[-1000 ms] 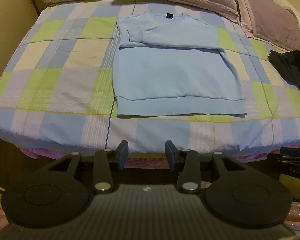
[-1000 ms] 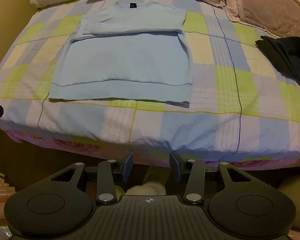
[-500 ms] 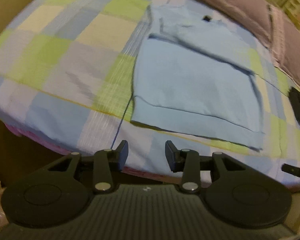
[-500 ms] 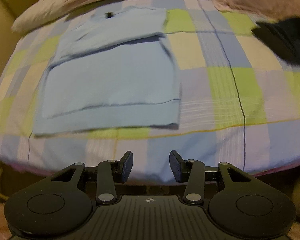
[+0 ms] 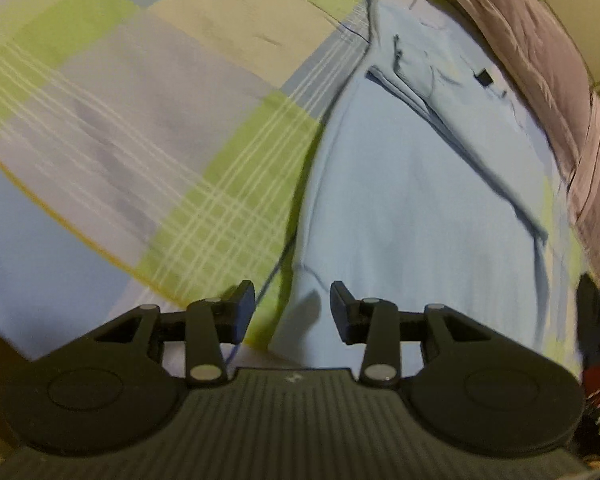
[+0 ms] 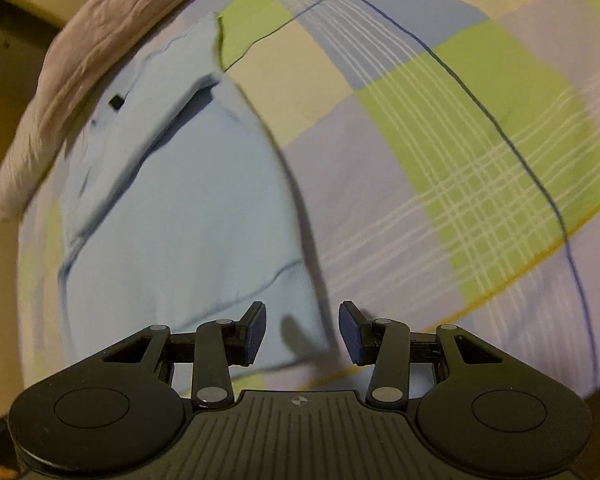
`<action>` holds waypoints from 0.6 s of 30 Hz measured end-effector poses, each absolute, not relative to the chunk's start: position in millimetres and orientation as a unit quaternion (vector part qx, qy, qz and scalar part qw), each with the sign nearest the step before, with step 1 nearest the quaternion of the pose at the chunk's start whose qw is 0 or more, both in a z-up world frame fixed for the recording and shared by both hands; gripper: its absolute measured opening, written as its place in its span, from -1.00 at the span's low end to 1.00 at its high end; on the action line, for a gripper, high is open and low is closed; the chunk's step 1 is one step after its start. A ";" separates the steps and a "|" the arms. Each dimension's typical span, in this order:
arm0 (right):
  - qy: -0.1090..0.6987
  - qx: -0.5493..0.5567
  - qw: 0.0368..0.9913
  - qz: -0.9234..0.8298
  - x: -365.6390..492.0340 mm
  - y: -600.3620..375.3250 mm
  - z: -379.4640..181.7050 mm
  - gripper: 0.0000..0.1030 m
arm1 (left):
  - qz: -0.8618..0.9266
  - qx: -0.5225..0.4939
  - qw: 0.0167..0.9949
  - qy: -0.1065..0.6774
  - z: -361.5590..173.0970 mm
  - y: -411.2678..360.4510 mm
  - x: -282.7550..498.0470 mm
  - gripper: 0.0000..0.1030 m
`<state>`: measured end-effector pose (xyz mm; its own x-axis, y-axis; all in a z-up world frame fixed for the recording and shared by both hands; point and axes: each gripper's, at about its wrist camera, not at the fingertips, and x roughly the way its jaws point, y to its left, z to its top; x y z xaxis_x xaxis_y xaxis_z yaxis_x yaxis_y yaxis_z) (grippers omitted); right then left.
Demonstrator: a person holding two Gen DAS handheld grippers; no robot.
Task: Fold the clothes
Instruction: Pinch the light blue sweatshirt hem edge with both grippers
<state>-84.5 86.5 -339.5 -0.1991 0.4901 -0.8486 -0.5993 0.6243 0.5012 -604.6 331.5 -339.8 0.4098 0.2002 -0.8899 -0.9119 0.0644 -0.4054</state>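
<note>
Checked bedding (image 5: pixel 112 128) in green, blue and grey squares is spread flat over the bed, and it is seen much closer now than a second ago. Both grippers have been brought down and forward from the foot of the bed to the near edge of the shirt.

Nearest of all, the left gripper (image 5: pixel 292 312) is held over the shirt's near left corner, and its jaws are apart with nothing between them. The right gripper (image 6: pixel 302 330) is held over the near right corner, and its jaws are apart too, with only cloth below them. No cloth is pinched yet. It looks as if the bottom hem is about to be picked up at both corners, so the next fold can be made.

The light blue shirt (image 5: pixel 412 184) is laid flat in the middle of the bed. It looks soft, thin and smooth, with a stitched band along the hem. Farther up, the sleeves are already folded across the chest, and a small dark tag (image 6: pixel 116 102) is seen at the neck.

Past the shirt, long wrinkled pillows (image 6: pixel 100 44) are lined along the head of the bed.
</note>
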 end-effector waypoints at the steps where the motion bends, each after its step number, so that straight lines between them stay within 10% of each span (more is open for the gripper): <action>1: 0.643 -0.037 0.630 0.434 -80.7 86.3 -343.1 -0.14 | 0.424 -0.542 0.649 0.324 -344.8 333.8 -606.3 -0.30; 18: 0.653 0.018 0.556 0.514 -62.3 101.4 -373.0 -0.16 | 0.299 -0.620 0.679 0.256 -381.5 353.7 -607.7 -0.82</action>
<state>-62.3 101.4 -373.1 -0.3812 0.5942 -0.7082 -0.5479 0.4718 0.6908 -607.7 353.7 -381.5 0.6906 0.0893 -0.7177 -0.7228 0.0536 -0.6889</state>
